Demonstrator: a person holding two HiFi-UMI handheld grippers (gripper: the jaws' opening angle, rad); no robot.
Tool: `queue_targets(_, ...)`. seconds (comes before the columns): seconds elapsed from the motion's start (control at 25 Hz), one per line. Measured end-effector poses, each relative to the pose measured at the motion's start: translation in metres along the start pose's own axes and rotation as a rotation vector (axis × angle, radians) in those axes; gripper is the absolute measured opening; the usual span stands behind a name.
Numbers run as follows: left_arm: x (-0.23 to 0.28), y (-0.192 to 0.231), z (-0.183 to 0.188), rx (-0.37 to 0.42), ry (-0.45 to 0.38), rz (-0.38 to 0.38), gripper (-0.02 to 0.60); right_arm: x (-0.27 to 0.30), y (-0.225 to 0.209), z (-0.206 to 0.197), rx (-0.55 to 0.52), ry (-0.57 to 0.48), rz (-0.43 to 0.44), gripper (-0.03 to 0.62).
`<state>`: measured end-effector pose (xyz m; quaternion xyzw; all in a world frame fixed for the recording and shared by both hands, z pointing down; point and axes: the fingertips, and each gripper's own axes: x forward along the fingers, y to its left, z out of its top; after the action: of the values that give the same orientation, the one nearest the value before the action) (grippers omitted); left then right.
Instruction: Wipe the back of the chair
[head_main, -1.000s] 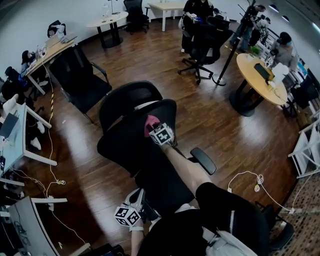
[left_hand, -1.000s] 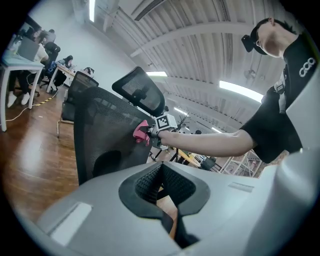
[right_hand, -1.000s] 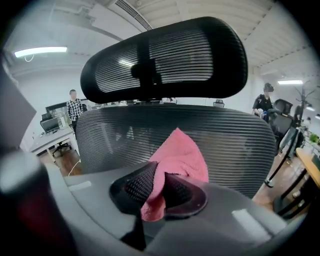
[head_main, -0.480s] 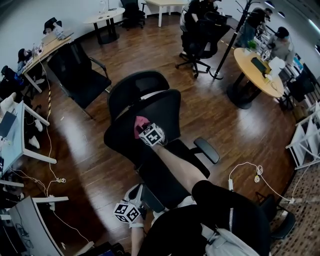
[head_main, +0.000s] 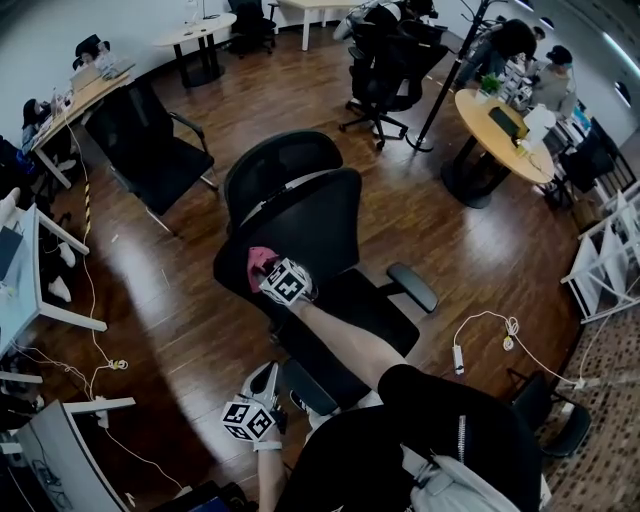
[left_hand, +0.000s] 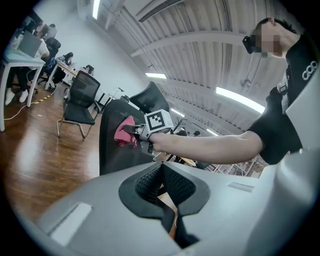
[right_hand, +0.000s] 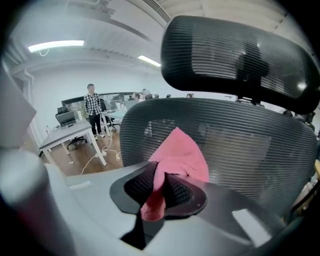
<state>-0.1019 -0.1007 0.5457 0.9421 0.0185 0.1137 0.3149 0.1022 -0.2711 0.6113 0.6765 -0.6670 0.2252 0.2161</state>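
The tall black mesh office chair (head_main: 318, 215) is standing with its back to the person, on the dark wood floor (head_main: 470, 250). The right arm is reaching out to it, and over the last second the stroke has been sliding leftward: the crumpled pink cloth (head_main: 257, 262) was nearer the middle of the backrest and is now pressing near its left edge, below the headrest (head_main: 278, 165). That suggests one sideways pass is finishing (much of the mesh probably has yet to be covered). The right tool (head_main: 265, 270) is clamping the cloth (right_hand: 182, 152) between its closed jaws, a fold hanging out beneath them, the mesh filling its view. The left tool (head_main: 262, 388) is hanging low by the person's side, well apart from the chair, jaws together with nothing between them.
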Motion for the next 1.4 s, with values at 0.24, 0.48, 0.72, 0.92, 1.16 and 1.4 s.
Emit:
queue_targets(0.24, -0.003, 0.007, 0.002, 0.003, 0.011, -0.022, -0.009, 0.015, 0.035, 0.000, -0.028, -0.015, 0.061, 0.041)
queue_targets(0.48, -0.004, 0.008, 0.003, 0.001, 0.017, -0.029, -0.009, 0.019, 0.066, -0.003, -0.039, 0.007, 0.124, 0.041)
queue_targets(0.72, -0.005, 0.007, 0.004, -0.001, 0.029, -0.031, -0.009, 0.021, 0.109, 0.002, -0.062, 0.008, 0.229, 0.041)
queue_targets(0.92, -0.003, 0.003, 0.002, 0.003, 0.031, -0.028, -0.009, 0.025, 0.149, -0.008, -0.095, 0.019, 0.342, 0.041)
queue_targets(1.16, -0.003, -0.003, -0.003, -0.002, 0.032, -0.009, -0.009, 0.021, 0.183, -0.021, -0.130, 0.039, 0.485, 0.041)
queue_targets(1.4, -0.005, -0.002, -0.004, -0.001, 0.030, 0.030, -0.009, 0.024, 0.138, -0.024, -0.043, 0.044, 0.380, 0.041)
